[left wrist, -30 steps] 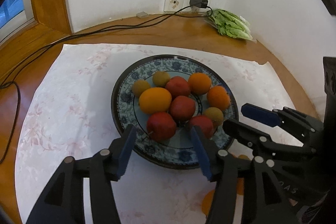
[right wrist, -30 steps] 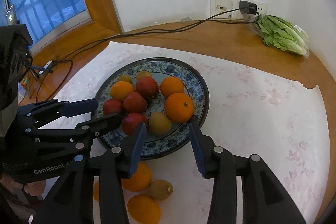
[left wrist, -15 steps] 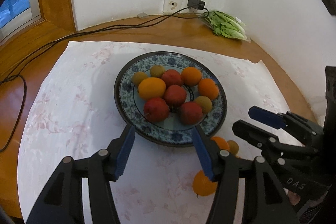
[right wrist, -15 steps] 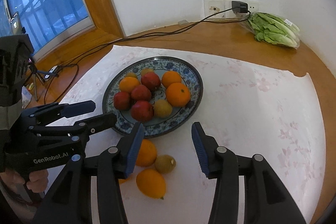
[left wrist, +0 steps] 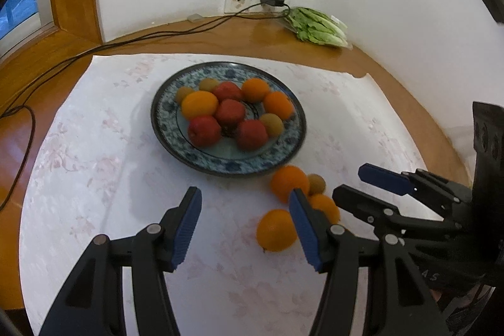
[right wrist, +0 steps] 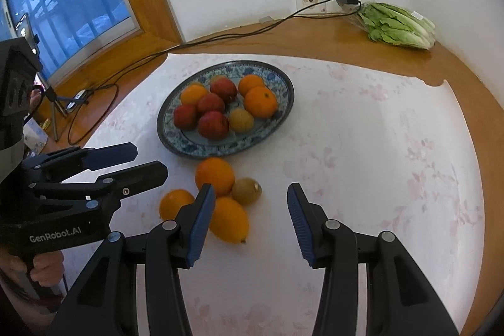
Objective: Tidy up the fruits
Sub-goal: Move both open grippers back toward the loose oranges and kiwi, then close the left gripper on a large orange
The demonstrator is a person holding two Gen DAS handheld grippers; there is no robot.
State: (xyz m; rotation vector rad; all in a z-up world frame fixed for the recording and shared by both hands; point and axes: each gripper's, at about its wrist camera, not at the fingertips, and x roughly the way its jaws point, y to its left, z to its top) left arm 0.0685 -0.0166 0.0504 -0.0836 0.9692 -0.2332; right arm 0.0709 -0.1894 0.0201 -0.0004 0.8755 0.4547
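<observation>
The blue-patterned plate (right wrist: 277,74) sits on a pale floral cloth (right wrist: 378,147) spread over the wooden surface (right wrist: 315,37); it holds 4 red fruits, 3 oranges and some small yellow-brown fruits, all packed together near its middle; just beside the plate's near rim, 4 loose fruits lie on the cloth in a tight cluster: a round orange (right wrist: 214,175) closest to the plate, a brownish fruit (right wrist: 246,191) touching it, an elongated orange fruit (right wrist: 231,221) and a smaller orange (right wrist: 173,205); the left gripper (left wrist: 245,229) hangs above bare cloth, jaws spread with nothing between them; the right gripper (right wrist: 250,222) hangs over the cluster's edge, jaws spread and pinching nothing; a bag of lettuce (right wrist: 398,25) lies by the wall, well apart.
</observation>
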